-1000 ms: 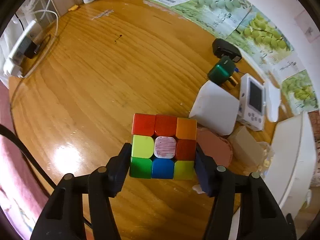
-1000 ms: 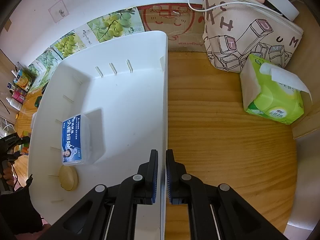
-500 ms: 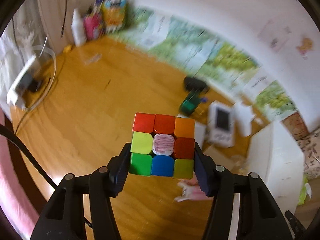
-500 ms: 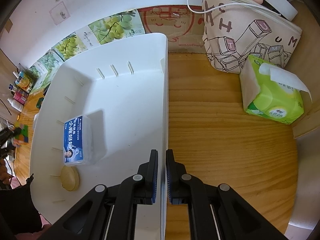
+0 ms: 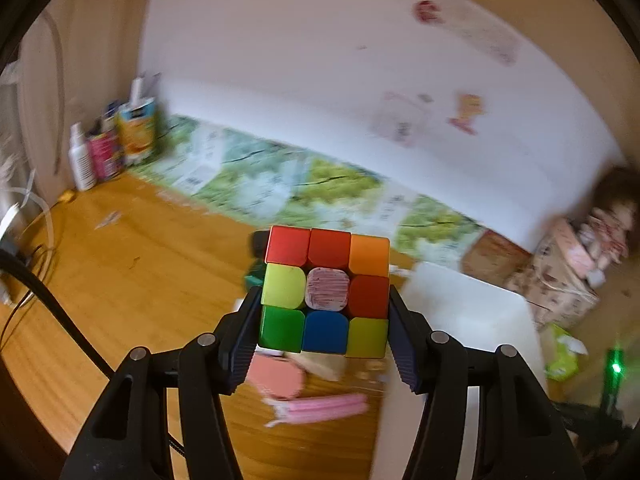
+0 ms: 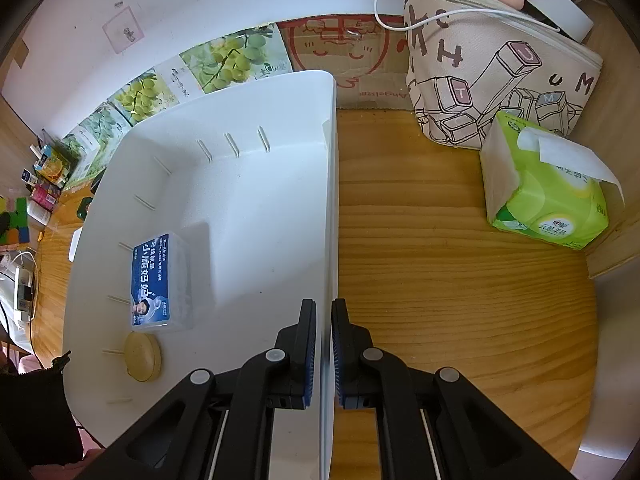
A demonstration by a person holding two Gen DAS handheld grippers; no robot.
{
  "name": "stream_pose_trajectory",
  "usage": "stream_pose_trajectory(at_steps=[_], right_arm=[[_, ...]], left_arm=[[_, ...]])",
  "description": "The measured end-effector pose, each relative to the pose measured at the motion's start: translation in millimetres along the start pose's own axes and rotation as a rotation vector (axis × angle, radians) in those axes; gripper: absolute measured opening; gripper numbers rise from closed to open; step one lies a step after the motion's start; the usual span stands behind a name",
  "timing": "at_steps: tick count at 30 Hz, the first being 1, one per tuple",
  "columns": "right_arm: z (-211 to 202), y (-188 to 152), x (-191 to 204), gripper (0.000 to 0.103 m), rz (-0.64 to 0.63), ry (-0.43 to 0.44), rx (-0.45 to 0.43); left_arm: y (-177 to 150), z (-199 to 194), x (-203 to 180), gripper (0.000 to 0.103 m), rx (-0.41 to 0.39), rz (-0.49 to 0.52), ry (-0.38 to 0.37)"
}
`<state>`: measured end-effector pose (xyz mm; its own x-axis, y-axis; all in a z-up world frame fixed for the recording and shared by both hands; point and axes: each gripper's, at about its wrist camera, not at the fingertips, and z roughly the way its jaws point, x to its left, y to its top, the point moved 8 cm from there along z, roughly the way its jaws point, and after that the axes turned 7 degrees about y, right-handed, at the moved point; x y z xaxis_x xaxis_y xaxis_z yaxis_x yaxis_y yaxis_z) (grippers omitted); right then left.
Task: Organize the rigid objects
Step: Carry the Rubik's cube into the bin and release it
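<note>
Above the worktop, left wrist view: a multicoloured plastic puzzle cube [image 5: 325,291] is clamped between the left gripper [image 5: 323,330] fingers, carried clear of the wood.
Right wrist view: the white plastic bin [image 6: 240,184] wall is pinched by the right gripper [image 6: 324,350].
Step judged: transport.
Next: the cube is to be lowered into the bin, then released.

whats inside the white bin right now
In the white bin: a clear box with a blue label and a small round tan case. The near corner is hidden by the right gripper.
</note>
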<state>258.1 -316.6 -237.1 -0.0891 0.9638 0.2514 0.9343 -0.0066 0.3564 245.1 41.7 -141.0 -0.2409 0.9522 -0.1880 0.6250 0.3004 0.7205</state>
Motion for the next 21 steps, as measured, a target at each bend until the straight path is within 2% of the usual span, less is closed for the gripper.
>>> stream_pose_trajectory(at_steps=[7,14,21], right_arm=[[0,0,1,0.008,0.001,0.001,-0.003],[0,0,1,0.008,-0.001,0.002,-0.003],[0,0,1,0.008,-0.004,0.002,-0.004]], left_arm=[[-15,-18,-56,0.062,0.0,0.122,-0.179],[-45,-23,-106,0.062,0.071,0.25,-0.311],[-74,-33,-141,0.062,0.149,0.355,-0.411]])
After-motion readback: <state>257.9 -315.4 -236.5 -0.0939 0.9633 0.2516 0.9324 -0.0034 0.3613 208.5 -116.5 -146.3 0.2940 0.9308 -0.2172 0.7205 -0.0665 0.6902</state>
